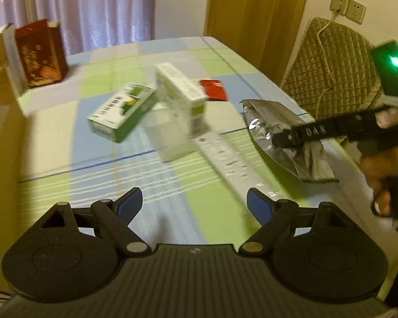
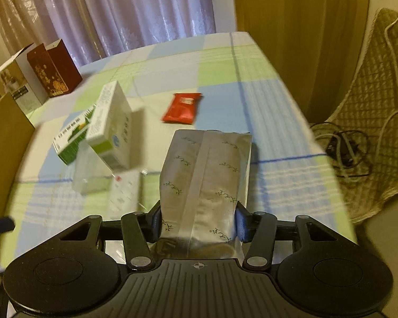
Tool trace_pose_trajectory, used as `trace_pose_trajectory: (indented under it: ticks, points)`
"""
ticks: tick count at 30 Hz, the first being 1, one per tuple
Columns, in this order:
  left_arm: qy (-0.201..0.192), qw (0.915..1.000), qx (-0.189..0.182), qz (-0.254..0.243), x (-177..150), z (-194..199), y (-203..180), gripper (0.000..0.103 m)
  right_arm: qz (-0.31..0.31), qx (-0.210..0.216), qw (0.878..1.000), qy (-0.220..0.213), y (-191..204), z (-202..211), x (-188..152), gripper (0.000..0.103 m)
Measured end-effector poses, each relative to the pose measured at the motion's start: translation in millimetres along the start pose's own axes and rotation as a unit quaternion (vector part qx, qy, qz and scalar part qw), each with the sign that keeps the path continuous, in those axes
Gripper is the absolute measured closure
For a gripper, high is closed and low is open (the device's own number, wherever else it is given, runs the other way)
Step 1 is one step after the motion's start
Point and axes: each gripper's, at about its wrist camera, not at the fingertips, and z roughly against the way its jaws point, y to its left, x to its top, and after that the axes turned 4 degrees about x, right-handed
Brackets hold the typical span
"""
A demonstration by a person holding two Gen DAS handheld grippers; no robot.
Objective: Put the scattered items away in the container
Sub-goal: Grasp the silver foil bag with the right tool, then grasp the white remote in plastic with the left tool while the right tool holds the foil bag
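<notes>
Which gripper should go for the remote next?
Left. The left gripper is open and empty, with the remote just ahead of its fingers. The right gripper is shut on the foil bag.

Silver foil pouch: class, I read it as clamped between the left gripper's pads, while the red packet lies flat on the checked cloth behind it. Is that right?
Not quite. The silver foil pouch is clamped in the right gripper, as the right wrist view shows. The left gripper is open and holds nothing. The red packet does lie flat on the checked cloth behind the pouch.
</notes>
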Motion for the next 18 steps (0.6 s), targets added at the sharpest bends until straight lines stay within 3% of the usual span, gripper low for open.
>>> trace_pose_trajectory:
  ticks: [6, 9, 13, 16, 18]
  points:
    - [0.016, 0.9990, -0.025, 0.035, 4.8, -32.9, -28.0, 0.020, -0.018, 0.006, 1.000, -0.011, -24.0, 14.7, -19.8, 0.049]
    - [0.026, 0.9984, -0.024, 0.044, 8.3, -48.6, -38.7, 0.021, -0.030, 0.013, 0.999, -0.008, -29.0, 15.4, -26.7, 0.049]
    - [0.041, 0.9990, -0.003, 0.020, 11.3, -64.0, -51.3, 0.026, -0.023, 0.014, 1.000, -0.014, -27.4, 13.8, -26.2, 0.049]
    - [0.051, 0.9987, 0.005, -0.002, 6.5, -69.0, -54.2, 0.035, -0.007, 0.010, 1.000, -0.016, -23.9, 12.6, -28.5, 0.049]
    - [0.054, 0.9983, 0.008, -0.022, 0.3, -66.2, -53.8, 0.052, 0.004, 0.009, 1.000, -0.014, -20.4, 12.6, -30.4, 0.049]
